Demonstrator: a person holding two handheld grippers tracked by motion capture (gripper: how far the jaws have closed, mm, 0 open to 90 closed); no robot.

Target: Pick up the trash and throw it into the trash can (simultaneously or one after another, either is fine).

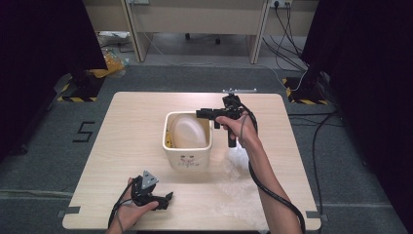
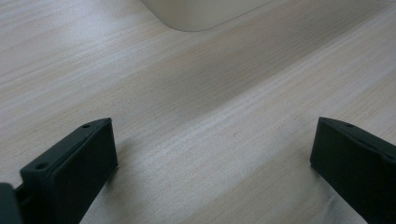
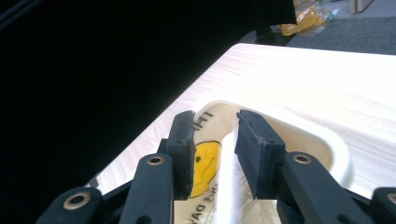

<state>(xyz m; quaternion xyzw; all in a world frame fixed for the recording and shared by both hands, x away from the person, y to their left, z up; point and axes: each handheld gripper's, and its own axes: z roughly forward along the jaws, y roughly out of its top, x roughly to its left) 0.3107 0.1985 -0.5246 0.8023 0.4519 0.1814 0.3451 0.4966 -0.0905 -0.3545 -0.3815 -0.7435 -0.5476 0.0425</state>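
Note:
A cream square bin [image 1: 187, 161] stands mid-table, lined with a white plastic bag [image 1: 187, 129] printed with a yellow smiley. My right gripper [image 1: 199, 113] hovers over the bin's right rim and points left. In the right gripper view its jaws [image 3: 215, 116] stand a little apart over the bin's rim [image 3: 327, 140], and a fold of the bag [image 3: 224, 196] rises into the gap. My left gripper [image 1: 168, 197] rests on the table near the front left. Its jaws [image 2: 215, 135] are wide open over bare wood, with the bin's base [image 2: 201, 14] ahead.
A crumpled clear plastic sheet [image 1: 238, 180] lies on the wooden table [image 1: 136, 126] to the right of the bin. Dark curtains flank the table, and cables run across the floor at the right.

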